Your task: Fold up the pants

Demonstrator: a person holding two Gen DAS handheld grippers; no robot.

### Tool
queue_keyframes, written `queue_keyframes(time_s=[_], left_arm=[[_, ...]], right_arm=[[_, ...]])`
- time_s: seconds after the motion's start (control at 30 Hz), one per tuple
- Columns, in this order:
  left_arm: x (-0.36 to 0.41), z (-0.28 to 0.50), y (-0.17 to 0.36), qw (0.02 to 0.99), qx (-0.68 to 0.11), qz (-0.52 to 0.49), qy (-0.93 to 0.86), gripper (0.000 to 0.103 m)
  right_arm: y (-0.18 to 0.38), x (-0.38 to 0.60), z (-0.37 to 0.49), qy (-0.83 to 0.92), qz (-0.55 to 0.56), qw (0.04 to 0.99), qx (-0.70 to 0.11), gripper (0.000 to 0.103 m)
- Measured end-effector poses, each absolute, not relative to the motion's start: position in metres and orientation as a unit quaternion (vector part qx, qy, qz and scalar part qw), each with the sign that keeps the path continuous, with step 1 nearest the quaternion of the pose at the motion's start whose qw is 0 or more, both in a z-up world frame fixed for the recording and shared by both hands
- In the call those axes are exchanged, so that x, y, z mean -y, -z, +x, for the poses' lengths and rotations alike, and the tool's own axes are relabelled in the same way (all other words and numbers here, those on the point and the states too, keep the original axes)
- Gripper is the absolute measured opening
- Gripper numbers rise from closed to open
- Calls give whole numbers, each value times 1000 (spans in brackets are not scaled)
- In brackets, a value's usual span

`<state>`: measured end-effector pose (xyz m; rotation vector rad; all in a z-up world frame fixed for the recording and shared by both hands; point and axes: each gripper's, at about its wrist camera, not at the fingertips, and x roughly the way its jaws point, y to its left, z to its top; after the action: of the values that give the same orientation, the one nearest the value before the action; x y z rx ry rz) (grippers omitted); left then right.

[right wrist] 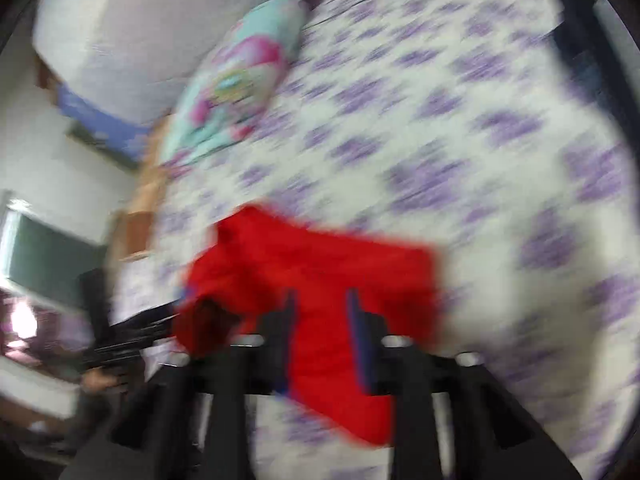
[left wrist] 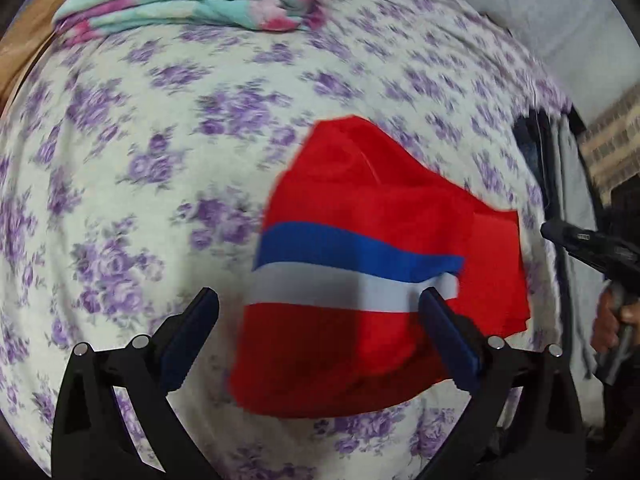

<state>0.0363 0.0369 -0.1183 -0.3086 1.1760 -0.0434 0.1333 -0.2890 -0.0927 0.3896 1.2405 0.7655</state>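
Note:
The red pants (left wrist: 360, 248), with a blue and a white stripe, lie folded in a compact bundle on the flowered bed sheet (left wrist: 140, 160). My left gripper (left wrist: 320, 304) is open above the near left part of the bundle, its right finger over the cloth, holding nothing. In the blurred right wrist view the pants (right wrist: 320, 272) lie below my right gripper (right wrist: 320, 308), whose fingers stand apart over the red cloth. The right gripper also shows at the right edge of the left wrist view (left wrist: 592, 248).
A folded turquoise and pink blanket (left wrist: 192, 0) lies at the far end of the bed and shows in the right wrist view (right wrist: 236, 80). The bed's right edge (left wrist: 560, 152) drops to dark furniture. A wall and window (right wrist: 44, 256) are at the left.

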Motion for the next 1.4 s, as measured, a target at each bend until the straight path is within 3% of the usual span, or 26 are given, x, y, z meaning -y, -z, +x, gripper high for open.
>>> queue_keyframes(time_s=[0.03, 0.27, 0.33, 0.4, 0.43, 0.53, 0.7, 0.8, 0.83, 0.93, 1.03, 1.1, 1.2, 1.27, 1.4], left_arm=[[-33, 37, 120, 821, -554, -139, 21, 98], [-40, 30, 125, 808, -564, -171, 10, 98], [-36, 26, 126, 807, -565, -172, 12, 98], [-33, 21, 128, 805, -568, -171, 14, 98], [-33, 21, 127, 806, -567, -170, 14, 98], [-39, 19, 113, 813, -559, -163, 14, 98], [-74, 8, 67, 857, -477, -196, -5, 98], [-82, 15, 69, 853, -479, -209, -16, 98], [-76, 21, 78, 846, -492, -205, -17, 98], [-46, 39, 102, 829, -527, -189, 8, 98], [-5, 53, 118, 816, -563, -124, 29, 97], [8, 52, 117, 822, -560, -101, 40, 97], [20, 54, 110, 832, -547, -75, 50, 98], [23, 61, 110, 836, -545, -55, 38, 98], [25, 88, 100, 844, -532, -61, 28, 98]], right_arm=[[94, 276, 126, -366, 189, 712, -568, 79], [107, 200, 106, -428, 215, 638, -603, 78], [112, 185, 103, -426, 212, 634, -609, 74], [120, 173, 106, -413, 203, 634, -621, 42], [123, 166, 107, -405, 183, 641, -626, 11], [107, 159, 106, -406, 133, 668, -609, 11], [34, 223, 101, -451, 160, 687, -547, 11], [19, 268, 108, -419, 152, 715, -539, 12], [26, 278, 113, -391, 136, 729, -546, 20], [79, 289, 130, -296, 90, 751, -584, 72], [123, 293, 136, -203, 53, 741, -638, 60], [112, 302, 132, -224, 108, 741, -623, 60], [77, 320, 125, -217, 83, 781, -579, 60], [53, 328, 124, -196, 67, 819, -535, 44], [46, 290, 127, -241, 36, 822, -515, 41]])
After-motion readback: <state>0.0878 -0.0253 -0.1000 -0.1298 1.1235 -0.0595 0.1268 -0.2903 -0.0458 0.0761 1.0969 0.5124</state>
